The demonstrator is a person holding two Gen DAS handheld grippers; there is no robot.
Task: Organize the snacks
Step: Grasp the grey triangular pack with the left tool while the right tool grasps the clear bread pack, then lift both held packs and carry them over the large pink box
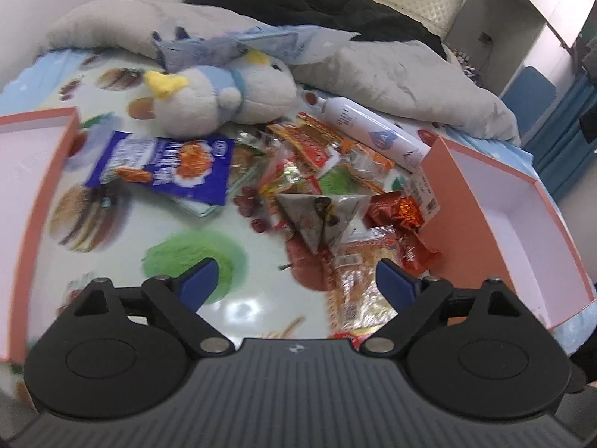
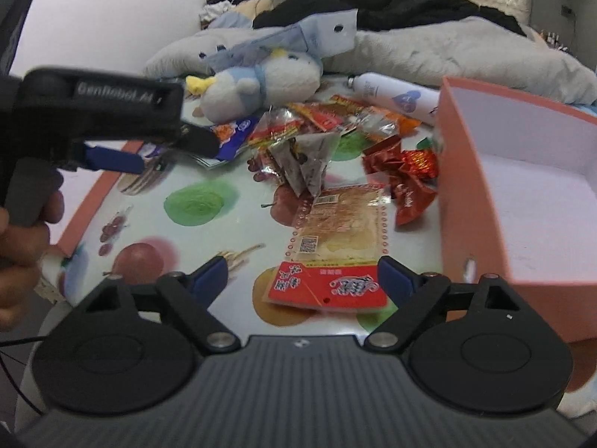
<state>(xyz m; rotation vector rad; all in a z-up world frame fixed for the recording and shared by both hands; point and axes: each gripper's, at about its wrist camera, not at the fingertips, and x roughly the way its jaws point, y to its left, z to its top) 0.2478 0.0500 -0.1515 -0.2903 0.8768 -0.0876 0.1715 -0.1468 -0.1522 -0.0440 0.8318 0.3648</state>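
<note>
A pile of snack packets lies on the fruit-print tabletop [image 1: 194,224]: a blue packet [image 1: 164,166], a grey pyramid-shaped packet [image 1: 321,216], red foil candies [image 1: 403,212] and a flat clear packet with a red header [image 2: 335,239]. My left gripper [image 1: 296,280] is open and empty, hovering above the table before the pile. My right gripper [image 2: 300,280] is open and empty, with the flat packet's red header lying between its fingers on the table. The left gripper [image 2: 112,158] also shows in the right wrist view, at the left.
A pink open box [image 1: 530,224] stands at the right, also in the right wrist view [image 2: 522,186]. A second pink box [image 1: 22,194] stands at the left. A plush bird [image 1: 209,100], a white bottle [image 1: 373,130] and grey bedding [image 1: 391,74] lie behind the pile.
</note>
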